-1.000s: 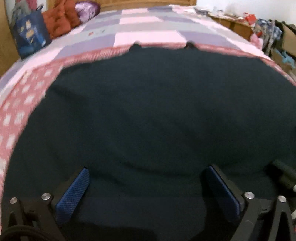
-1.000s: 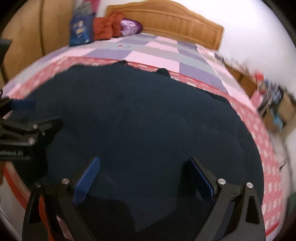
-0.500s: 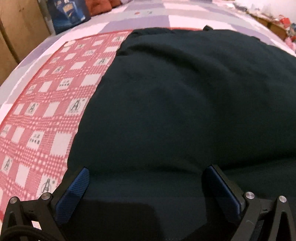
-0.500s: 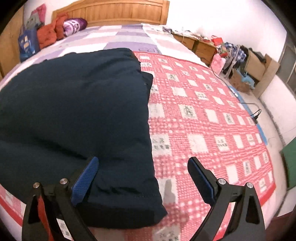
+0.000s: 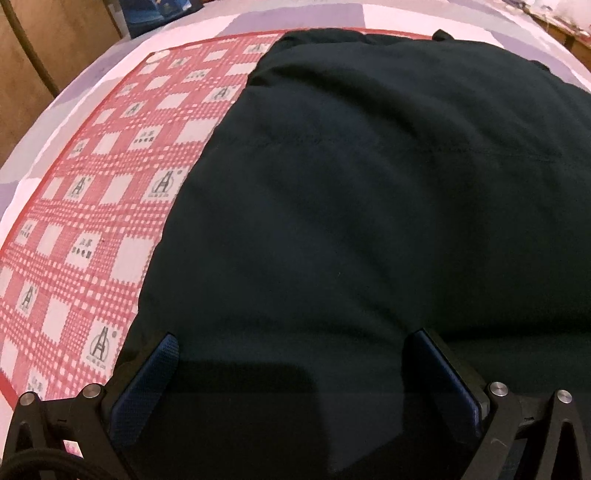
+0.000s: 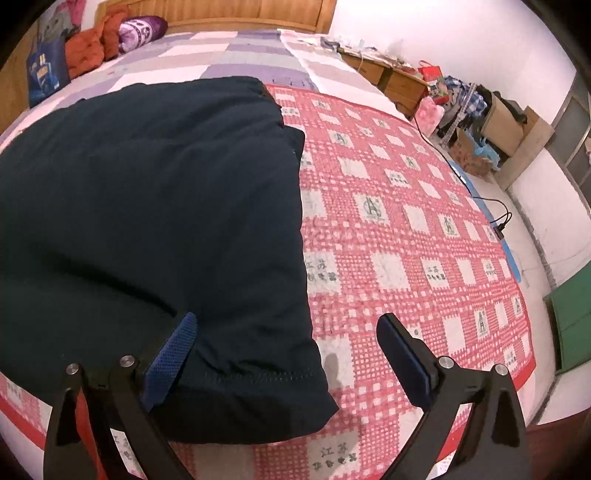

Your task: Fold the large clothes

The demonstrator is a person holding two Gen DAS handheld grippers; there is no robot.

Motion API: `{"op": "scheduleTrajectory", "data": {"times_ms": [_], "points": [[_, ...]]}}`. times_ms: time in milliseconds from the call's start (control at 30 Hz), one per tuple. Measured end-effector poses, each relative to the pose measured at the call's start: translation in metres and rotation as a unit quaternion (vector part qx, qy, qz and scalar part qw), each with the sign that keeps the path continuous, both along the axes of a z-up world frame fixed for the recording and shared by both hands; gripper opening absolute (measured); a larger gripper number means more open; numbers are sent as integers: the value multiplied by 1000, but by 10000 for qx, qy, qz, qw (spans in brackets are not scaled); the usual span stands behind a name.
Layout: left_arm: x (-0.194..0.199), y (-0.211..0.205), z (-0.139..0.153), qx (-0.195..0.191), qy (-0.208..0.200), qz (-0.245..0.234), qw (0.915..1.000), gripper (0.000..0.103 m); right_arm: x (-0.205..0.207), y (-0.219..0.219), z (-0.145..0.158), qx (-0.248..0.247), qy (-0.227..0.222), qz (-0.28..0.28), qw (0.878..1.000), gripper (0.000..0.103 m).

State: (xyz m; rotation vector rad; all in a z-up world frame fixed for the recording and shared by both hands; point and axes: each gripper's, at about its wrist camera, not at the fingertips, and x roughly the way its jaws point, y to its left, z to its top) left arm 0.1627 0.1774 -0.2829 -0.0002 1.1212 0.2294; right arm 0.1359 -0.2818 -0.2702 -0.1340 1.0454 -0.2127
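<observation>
A large dark navy padded garment (image 5: 369, 203) lies flat on a red-and-white checked sheet (image 5: 92, 206) on the bed. It also shows in the right wrist view (image 6: 147, 221), with its right edge and near hem corner visible. My left gripper (image 5: 288, 369) is open, low over the garment's near left part. My right gripper (image 6: 288, 347) is open, straddling the garment's near right corner; its left finger (image 6: 170, 354) is over the cloth, the right one (image 6: 406, 362) over the checked sheet (image 6: 406, 240).
A wooden headboard (image 6: 221, 14), an orange cloth (image 6: 88, 48), a purple bundle (image 6: 142, 29) and a blue bag (image 6: 46, 70) are at the bed's far end. Cluttered furniture and boxes (image 6: 480, 110) line the right wall. A cable (image 6: 495, 218) lies on the floor.
Both grippers have swung apart from the garment's middle: the left now faces its left edge, the right its right edge and near corner. Both stay open.
</observation>
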Motion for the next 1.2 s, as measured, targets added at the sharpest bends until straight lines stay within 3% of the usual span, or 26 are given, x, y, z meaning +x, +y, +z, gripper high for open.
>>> {"op": "scheduleTrajectory", "data": {"times_ms": [267, 867, 1200], "points": [[-1, 0, 0, 8, 19, -33, 10000, 103, -1, -6, -4, 286, 205, -260, 9990, 103], [-2, 3, 0, -139, 65, -180, 9997, 103, -2, -2, -3, 99, 292, -170, 9994, 103], [-18, 35, 4, -341, -210, -107, 9991, 103, -8, -17, 0, 79, 286, -323, 9990, 103]]}}
